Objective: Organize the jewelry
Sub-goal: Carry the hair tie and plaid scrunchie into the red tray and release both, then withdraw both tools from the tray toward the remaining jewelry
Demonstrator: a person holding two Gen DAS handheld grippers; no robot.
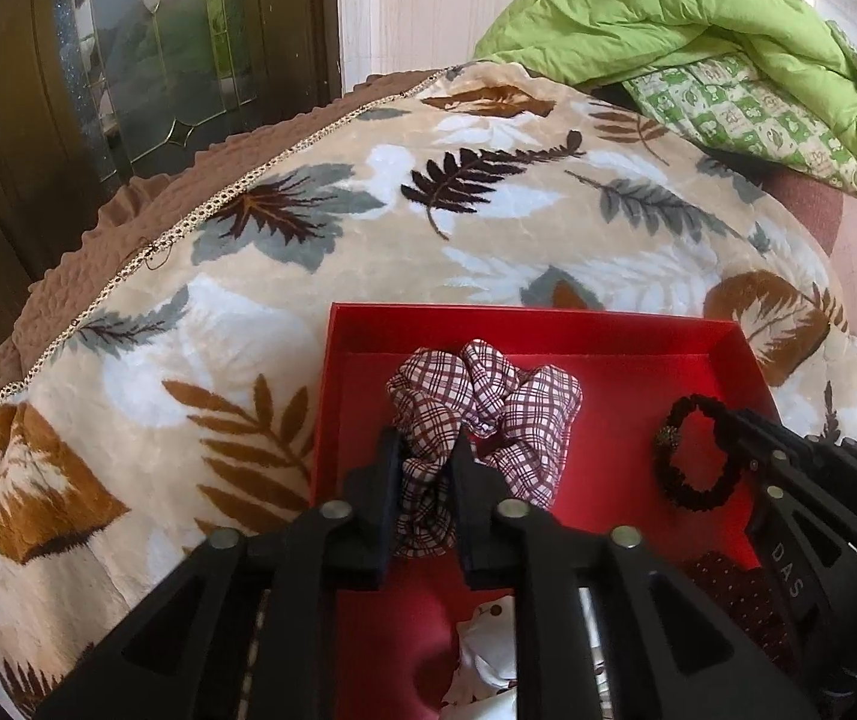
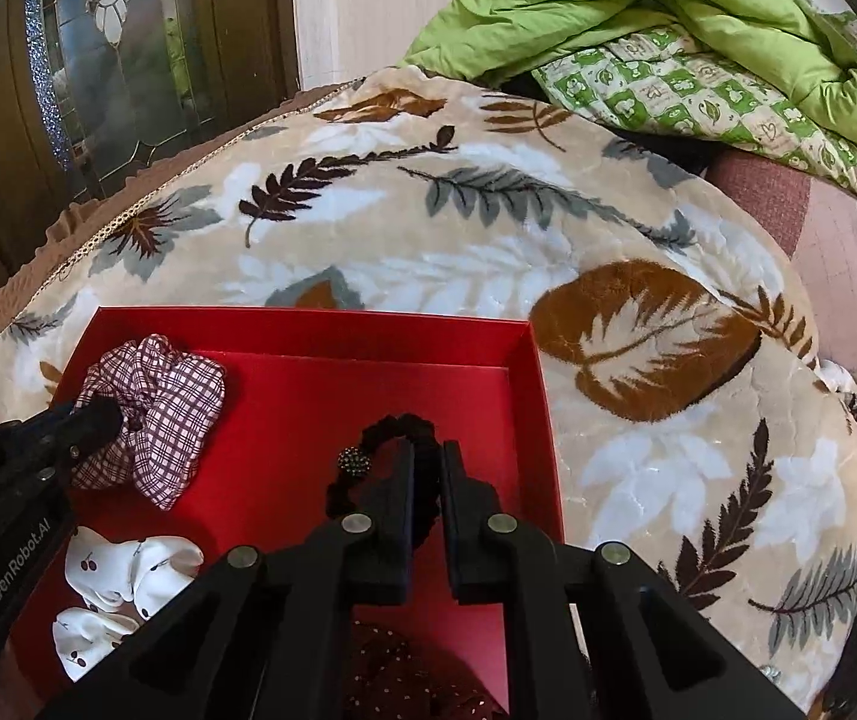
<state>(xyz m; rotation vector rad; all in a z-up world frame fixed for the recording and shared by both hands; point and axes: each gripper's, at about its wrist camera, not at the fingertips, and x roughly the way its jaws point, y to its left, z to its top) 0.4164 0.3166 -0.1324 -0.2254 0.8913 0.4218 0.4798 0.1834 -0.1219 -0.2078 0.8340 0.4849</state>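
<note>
Nearest, at the bottom of the right wrist view: black two-finger right gripper, closed on the black braided hair band with a small beaded charm and holding it low inside the shallow red cardboard box, near its right wall. Bottom centre of the left wrist view: black two-finger left gripper, jaws parted a little around a fold of the maroon-and-white plaid fabric scrunchie; pressing or already loosened, cannot tell. Already lying in the box at lower left: white cherry-print scrunchie; at the bottom edge, dark red dotted scrunchie. Judged well along: four pieces in the box, two not yet let go. Beyond, beige leaf-print plush blanket bare of further pieces; upper right, rumpled green quilt.
</note>
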